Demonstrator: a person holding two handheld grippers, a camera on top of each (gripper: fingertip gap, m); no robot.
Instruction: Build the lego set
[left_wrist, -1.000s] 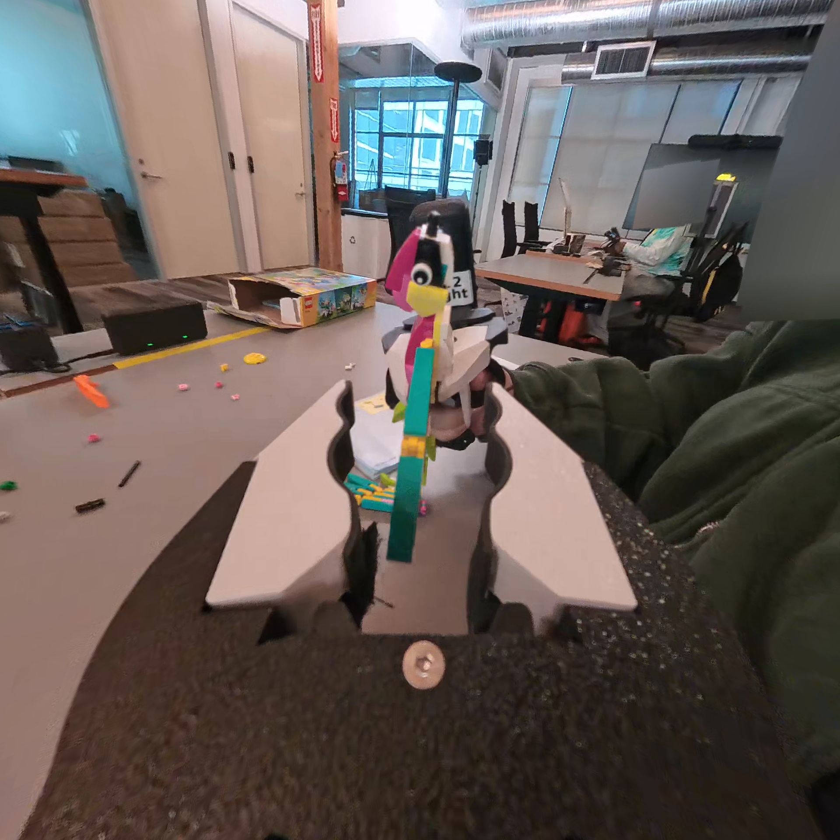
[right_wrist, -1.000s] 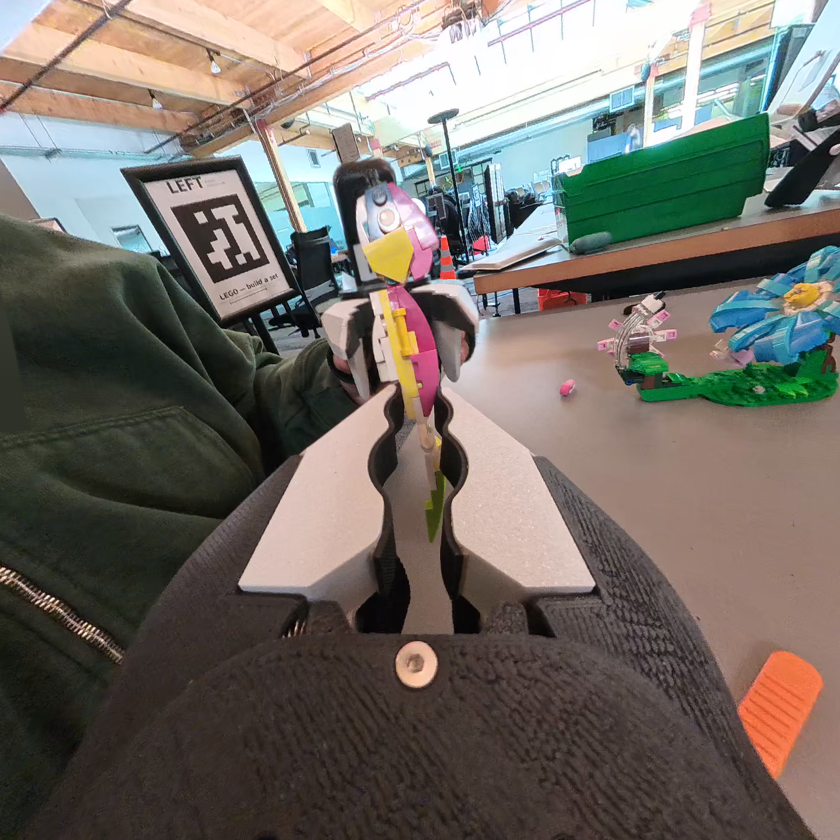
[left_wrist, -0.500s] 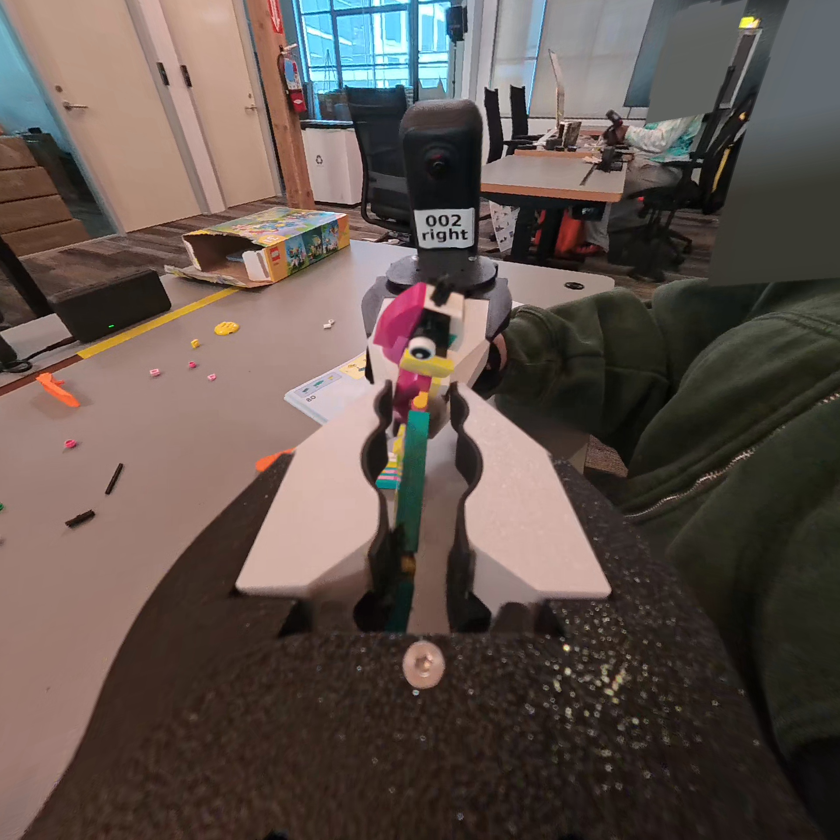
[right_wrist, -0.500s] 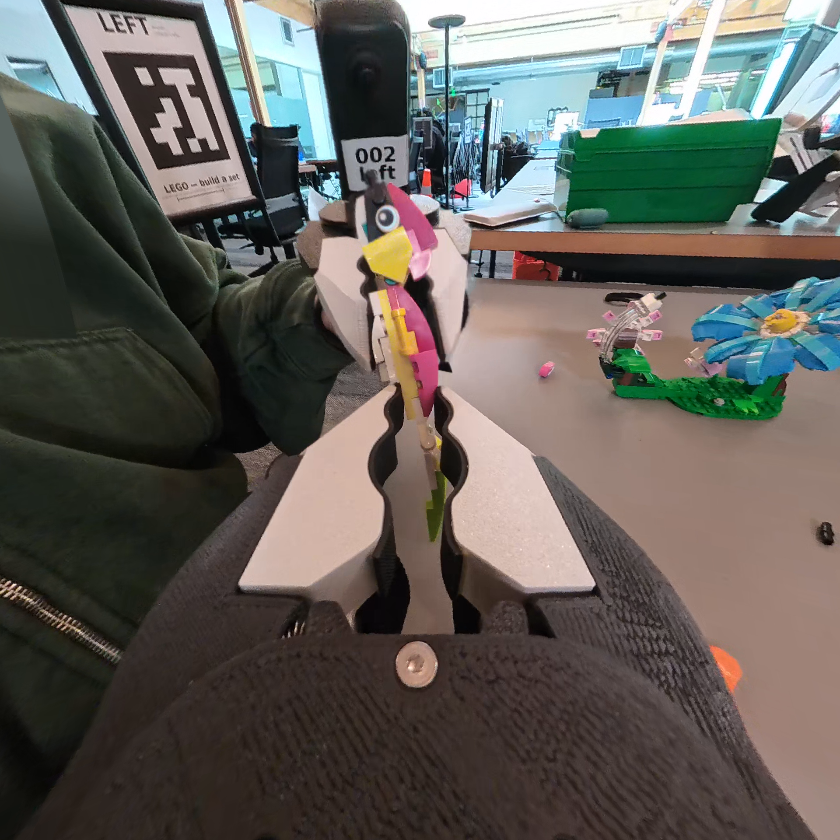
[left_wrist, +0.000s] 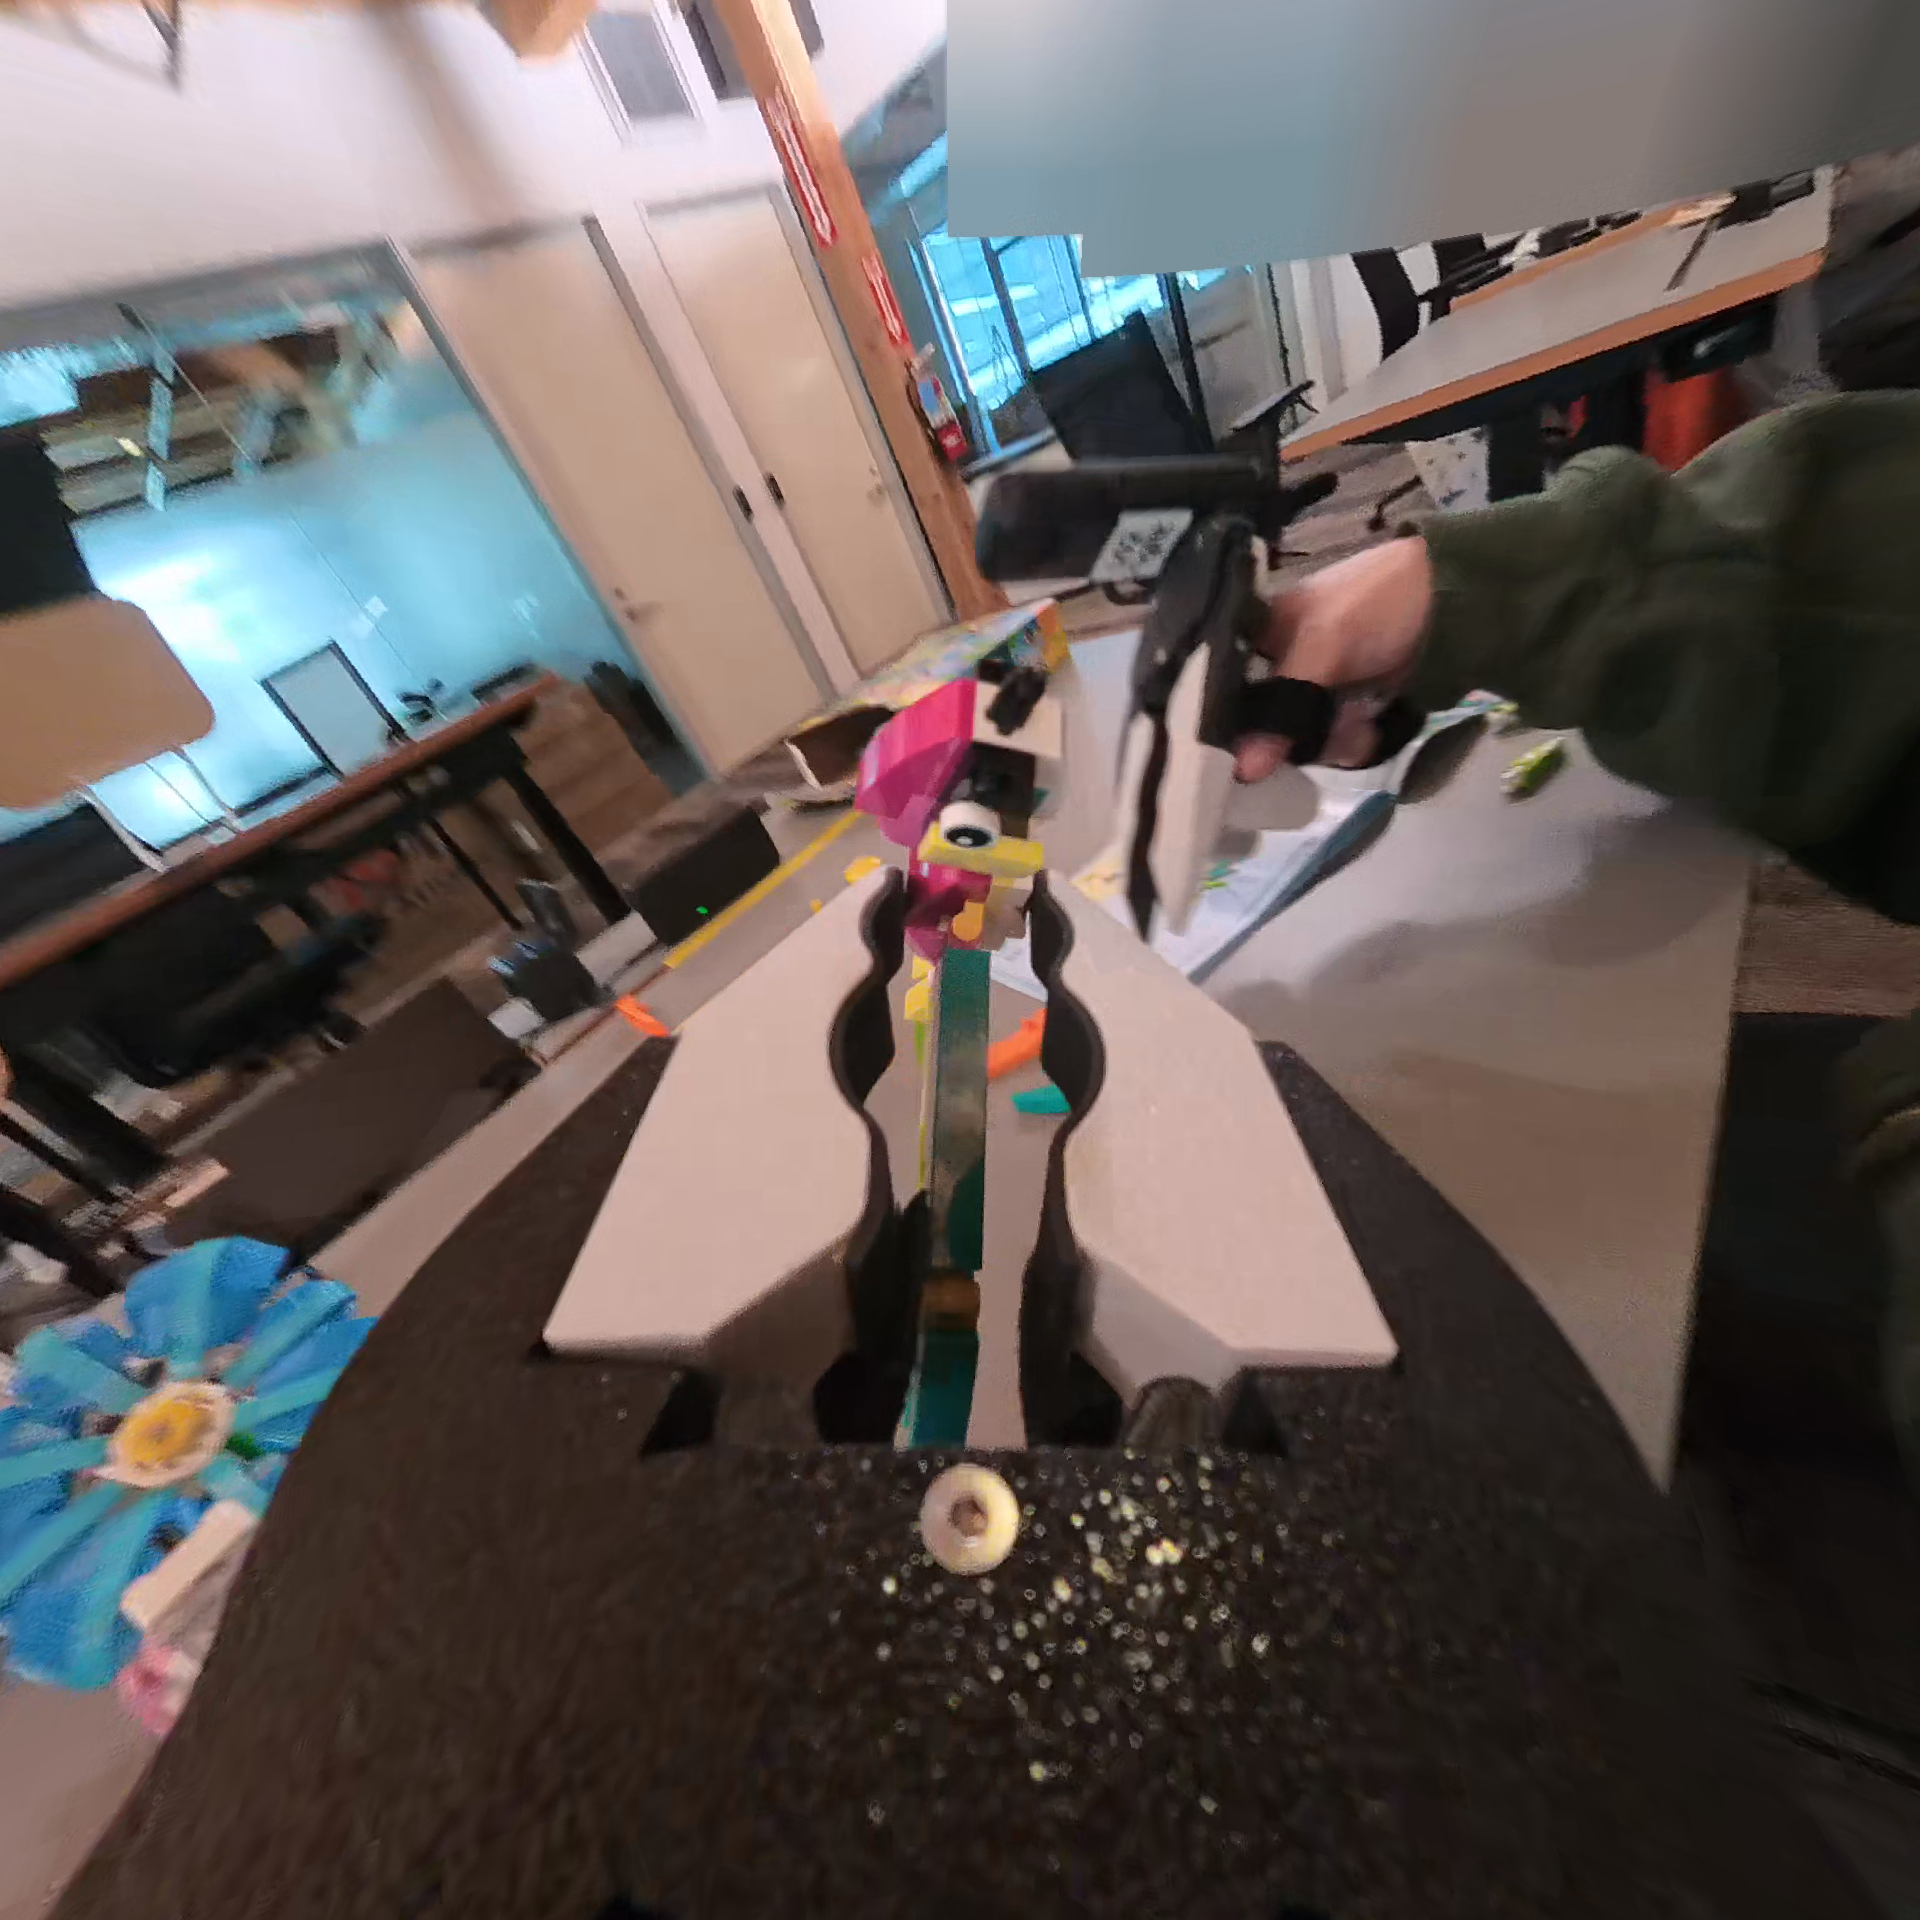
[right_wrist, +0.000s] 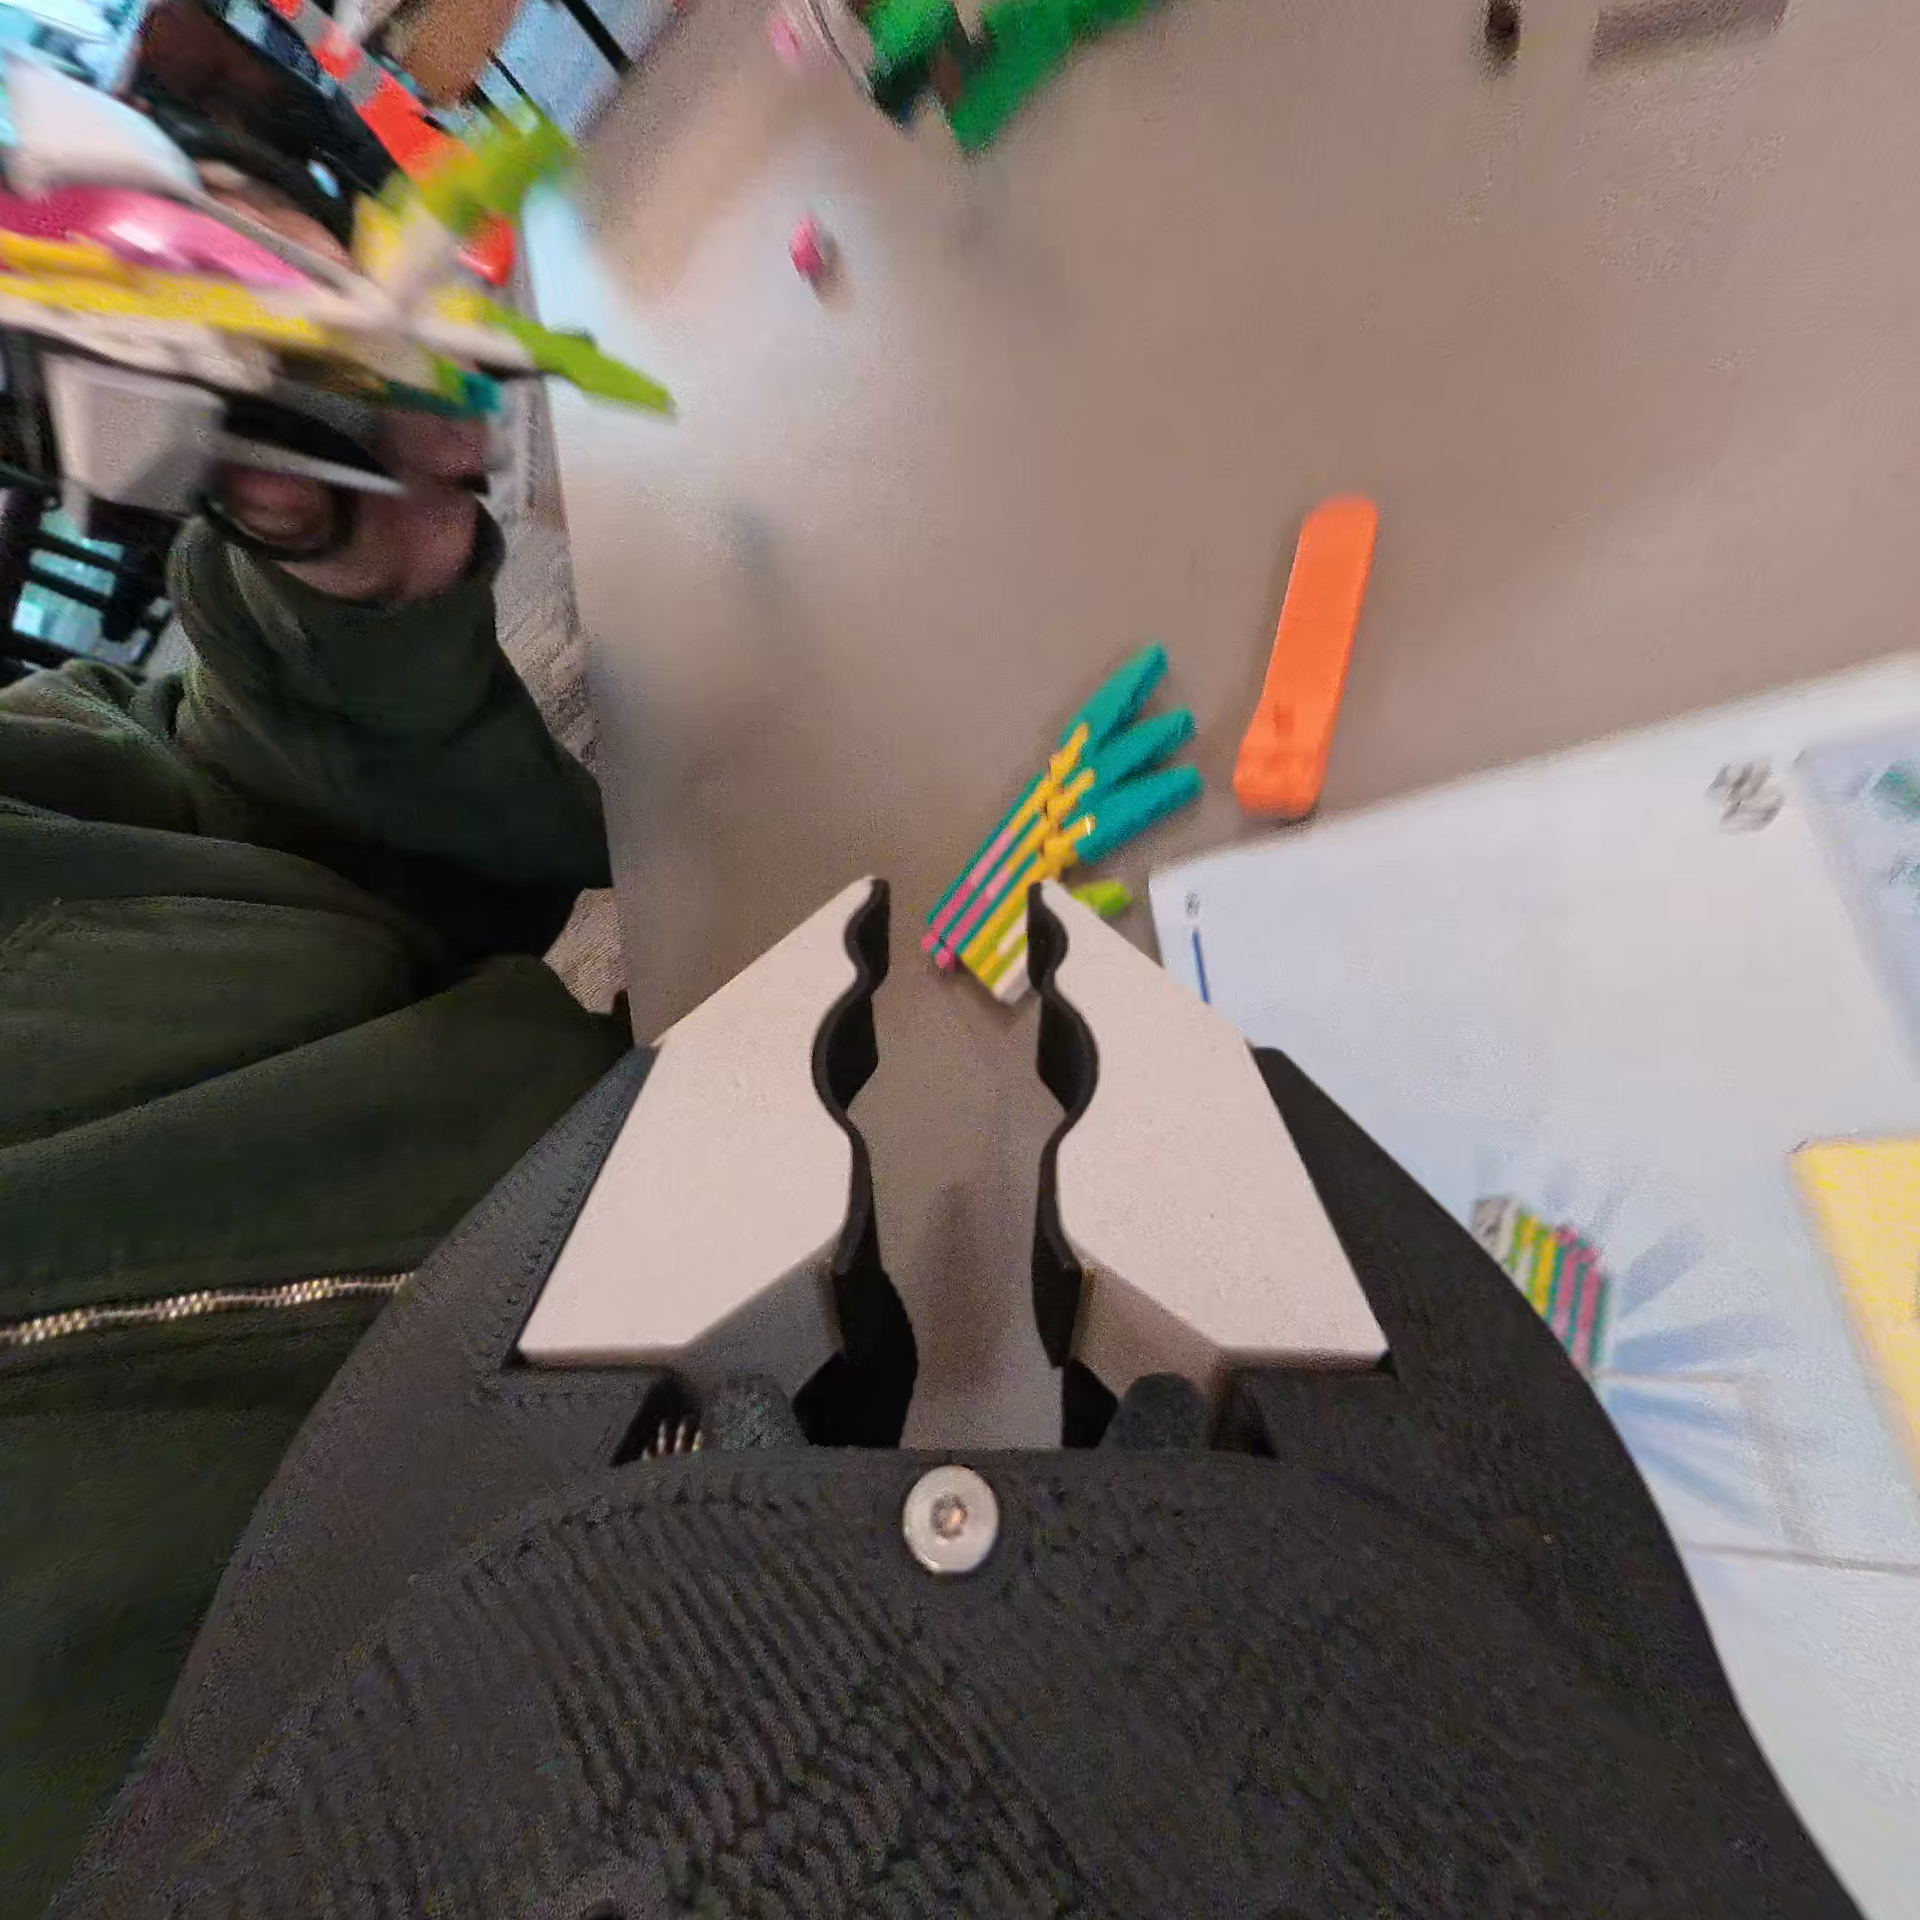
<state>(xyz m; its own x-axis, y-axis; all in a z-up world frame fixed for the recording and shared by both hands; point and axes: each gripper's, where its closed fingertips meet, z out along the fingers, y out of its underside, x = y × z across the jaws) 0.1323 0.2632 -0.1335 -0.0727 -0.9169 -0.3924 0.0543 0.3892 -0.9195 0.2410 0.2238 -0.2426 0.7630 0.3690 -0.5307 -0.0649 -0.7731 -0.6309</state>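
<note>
My left gripper (left_wrist: 961, 894) is shut on the lego bird (left_wrist: 951, 831), which has a pink head, a yellow beak and a long teal tail running back between the fingers. The bird is held up off the table. It shows blurred at the upper left of the right wrist view (right_wrist: 208, 281). My right gripper (right_wrist: 958, 894) is open and empty, pointing down at the table just above a striped teal, yellow and pink wing piece (right_wrist: 1049, 831). In the left wrist view the right gripper (left_wrist: 1153, 914) hangs tips down to the right of the bird, apart from it.
An orange brick separator (right_wrist: 1304, 665) lies beyond the wing piece. The instruction booklet (right_wrist: 1558, 1039) lies to its right. A blue lego flower (left_wrist: 135, 1444) is at lower left, an open lego box (left_wrist: 966, 655) far back. A green-sleeved arm (left_wrist: 1662, 623) reaches in from the right. Spacing between my two grippers at the tips: around 15 centimeters.
My right gripper has let go of the bird, opened and swung down toward the wing piece on the table. My left gripper alone holds the bird and has turned left.
</note>
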